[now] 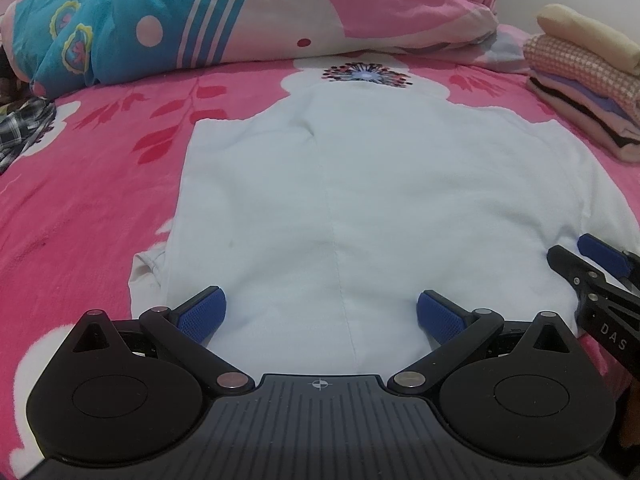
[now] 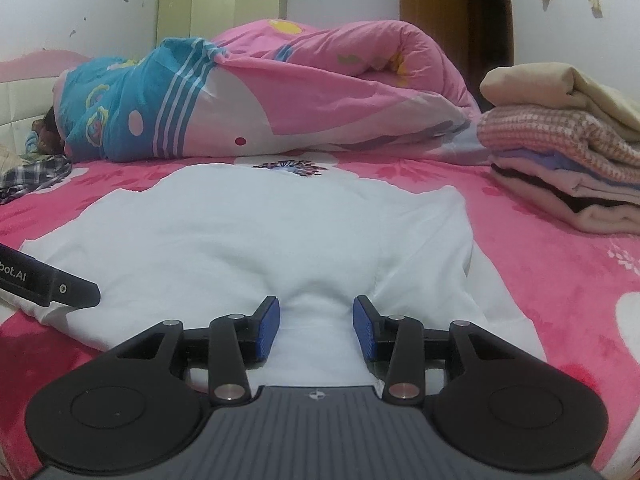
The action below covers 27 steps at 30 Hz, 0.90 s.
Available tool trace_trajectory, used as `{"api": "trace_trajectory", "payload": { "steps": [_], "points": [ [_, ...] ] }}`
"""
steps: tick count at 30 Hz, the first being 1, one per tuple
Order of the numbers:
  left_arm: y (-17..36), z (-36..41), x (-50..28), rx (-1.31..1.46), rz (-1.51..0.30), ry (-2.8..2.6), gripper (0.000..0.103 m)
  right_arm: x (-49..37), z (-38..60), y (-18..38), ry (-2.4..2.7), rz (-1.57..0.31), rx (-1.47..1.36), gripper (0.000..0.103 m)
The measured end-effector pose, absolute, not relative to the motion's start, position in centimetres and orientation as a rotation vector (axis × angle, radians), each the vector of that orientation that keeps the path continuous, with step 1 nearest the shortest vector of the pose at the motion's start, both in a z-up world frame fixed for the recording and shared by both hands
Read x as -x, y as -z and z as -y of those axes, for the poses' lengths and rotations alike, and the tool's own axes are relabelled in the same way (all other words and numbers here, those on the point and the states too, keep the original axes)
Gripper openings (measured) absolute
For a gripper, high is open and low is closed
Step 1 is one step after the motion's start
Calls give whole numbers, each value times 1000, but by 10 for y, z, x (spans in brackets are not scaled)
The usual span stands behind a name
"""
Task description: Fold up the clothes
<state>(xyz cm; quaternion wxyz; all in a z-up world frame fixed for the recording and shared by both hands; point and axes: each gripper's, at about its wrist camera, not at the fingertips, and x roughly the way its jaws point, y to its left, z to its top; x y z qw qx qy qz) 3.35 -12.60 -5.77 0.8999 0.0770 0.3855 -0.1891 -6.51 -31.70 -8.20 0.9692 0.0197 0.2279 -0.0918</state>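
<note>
A white garment (image 1: 360,180) lies spread flat on the pink flowered bed (image 1: 80,200). My left gripper (image 1: 320,312) stands wide open over its near hem, the blue pads far apart with cloth lying flat between them. In the left wrist view my right gripper (image 1: 592,264) rests at the garment's right near edge. In its own view the right gripper (image 2: 315,320) is low on the white garment (image 2: 260,232), jaws partly apart, and a raised ridge of cloth sits between the pads. I see no firm pinch. The left gripper's black body (image 2: 48,284) shows at the left edge.
A stack of folded clothes (image 2: 560,160) sits at the right on the bed (image 2: 560,280), also in the left wrist view as a folded stack (image 1: 580,80). A rolled pink and blue quilt (image 2: 280,92) lies across the back. A plaid garment (image 1: 20,128) is crumpled at far left.
</note>
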Motion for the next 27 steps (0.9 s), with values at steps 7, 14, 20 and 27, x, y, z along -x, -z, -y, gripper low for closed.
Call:
{"api": "trace_trajectory", "payload": {
  "steps": [7,14,20,27],
  "points": [
    [58,127,-32,-162,-799,381,103,65,317,83,187,-449,-43,43],
    [59,126,-31,-158,-785,382,103,67,318,84,186,-442,-45,43],
    [60,125,-29,-153,-770,384,103,68,317,85,185,-435,-40,43],
    [60,123,-27,-148,-753,389,103,68,316,87,186,-422,-26,43]
  ]
}}
